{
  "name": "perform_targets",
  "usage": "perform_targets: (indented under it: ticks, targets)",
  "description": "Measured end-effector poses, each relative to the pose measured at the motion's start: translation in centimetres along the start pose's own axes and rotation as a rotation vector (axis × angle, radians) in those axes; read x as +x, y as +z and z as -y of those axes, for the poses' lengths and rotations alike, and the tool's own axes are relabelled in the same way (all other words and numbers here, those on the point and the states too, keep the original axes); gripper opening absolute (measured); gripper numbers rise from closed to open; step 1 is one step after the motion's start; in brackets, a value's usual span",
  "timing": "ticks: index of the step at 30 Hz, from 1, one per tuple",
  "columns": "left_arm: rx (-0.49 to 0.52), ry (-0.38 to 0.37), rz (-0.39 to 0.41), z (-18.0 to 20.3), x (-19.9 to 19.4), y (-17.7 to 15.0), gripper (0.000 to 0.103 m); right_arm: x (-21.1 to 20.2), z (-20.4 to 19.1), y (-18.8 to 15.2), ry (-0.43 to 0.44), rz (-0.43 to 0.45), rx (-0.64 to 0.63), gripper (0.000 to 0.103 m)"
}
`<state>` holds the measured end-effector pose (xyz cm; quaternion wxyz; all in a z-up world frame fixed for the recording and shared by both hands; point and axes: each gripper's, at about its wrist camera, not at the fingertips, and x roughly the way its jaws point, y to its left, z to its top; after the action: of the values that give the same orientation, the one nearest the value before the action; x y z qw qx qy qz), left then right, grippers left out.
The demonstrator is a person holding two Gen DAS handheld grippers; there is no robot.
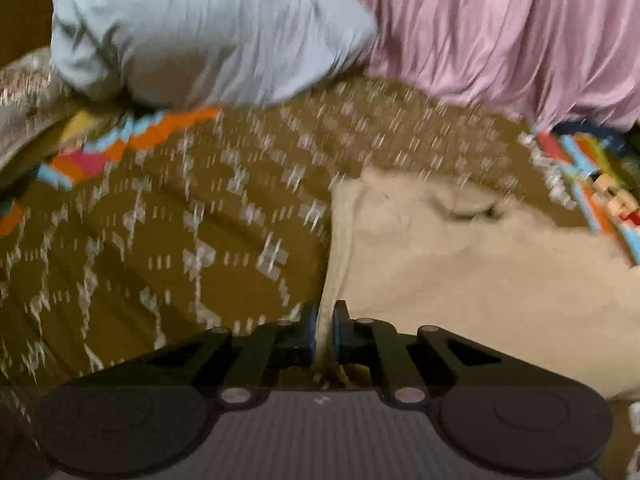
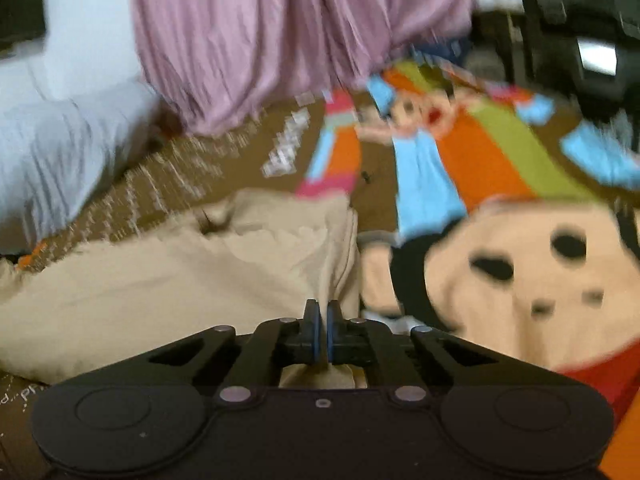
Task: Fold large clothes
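Observation:
A beige garment point(image 1: 460, 264) lies on a brown patterned bedspread point(image 1: 160, 240). My left gripper point(image 1: 325, 312) is shut on the garment's left edge, with cloth pinched between the blue pads. In the right wrist view the same beige garment point(image 2: 180, 272) spreads to the left. My right gripper point(image 2: 323, 312) is shut on its right edge, with cloth bunched under the fingers. Both views are motion-blurred.
A pale blue-grey pillow point(image 1: 208, 28) and a pink draped cloth point(image 1: 500, 32) lie at the far side of the bed. The bedspread has a colourful cartoon print point(image 2: 520, 264) to the right. Dark furniture point(image 2: 580, 20) stands at the upper right.

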<state>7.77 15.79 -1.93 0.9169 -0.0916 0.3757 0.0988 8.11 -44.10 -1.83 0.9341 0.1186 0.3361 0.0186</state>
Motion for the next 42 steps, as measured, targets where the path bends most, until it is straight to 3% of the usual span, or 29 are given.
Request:
perform_targets:
  ticks: [3,6,7,9,10,11,12,14,17,20,23,25,27,31,33,35,42]
  targets:
    - [-0.094,-0.015,-0.034,-1.0,1.1,-1.2,0.01,0.2,-0.5,-0.2,-0.018,-0.003,-0.051,0.003]
    - [-0.085,-0.024,-0.019,-1.2,0.6,-1.1,0.013,0.5,-0.9,-0.6,-0.029,0.002,-0.095,0.006]
    - [-0.086,-0.015,-0.009,-1.1,0.2,-1.1,0.02,0.6,-1.2,-0.7,-0.042,0.007,-0.116,0.011]
    - [-0.1,0.0,0.024,-1.2,-0.9,-1.3,0.049,0.4,-1.8,-0.8,-0.078,0.026,-0.148,0.023]
    - [-0.105,0.004,0.05,-1.2,-1.6,-1.4,0.07,0.1,-2.1,-0.8,-0.088,0.045,-0.165,0.028]
    - [-0.107,0.021,0.087,-0.9,-2.4,-1.6,0.076,-0.4,-2.6,-0.7,-0.092,0.08,-0.195,0.037]
    - [-0.102,0.043,0.127,-0.5,-3.3,-1.9,0.076,-1.0,-3.1,-0.7,-0.096,0.118,-0.23,0.044]
    - [-0.061,0.059,0.2,1.0,-4.6,-1.6,0.079,-2.0,-4.8,-0.8,-0.109,0.205,-0.32,0.068]
    - [0.031,0.002,0.245,4.7,-4.9,-0.1,0.088,-2.0,-7.9,-0.7,-0.046,0.266,-0.41,0.079]
    - [0.132,-0.101,0.252,9.7,-3.4,1.9,0.089,0.6,-12.3,-0.1,0.04,0.224,-0.471,0.088]
    - [0.184,-0.144,0.246,14.8,-0.1,4.0,0.089,3.8,-16.5,0.7,0.071,0.249,-0.53,0.095]
    - [0.188,-0.161,0.226,17.2,2.4,4.8,0.089,6.0,-18.6,1.5,0.041,0.277,-0.563,0.097]
    - [0.187,-0.132,0.207,19.0,4.8,4.8,0.089,8.4,-19.9,2.6,0.009,0.262,-0.565,0.097]
    - [0.177,-0.072,0.116,20.2,9.1,3.3,0.09,12.8,-19.8,2.5,-0.006,0.125,-0.56,0.097]
    - [0.161,-0.06,0.099,19.5,10.1,2.2,0.093,14.5,-19.3,1.5,-0.001,0.062,-0.54,0.097]
    - [0.152,-0.041,0.104,19.3,10.9,1.4,0.098,15.1,-19.1,0.9,0.004,0.051,-0.513,0.098]
    - [0.156,-0.01,0.091,19.6,12.0,0.9,0.101,16.4,-19.0,0.6,-0.009,0.001,-0.495,0.102]
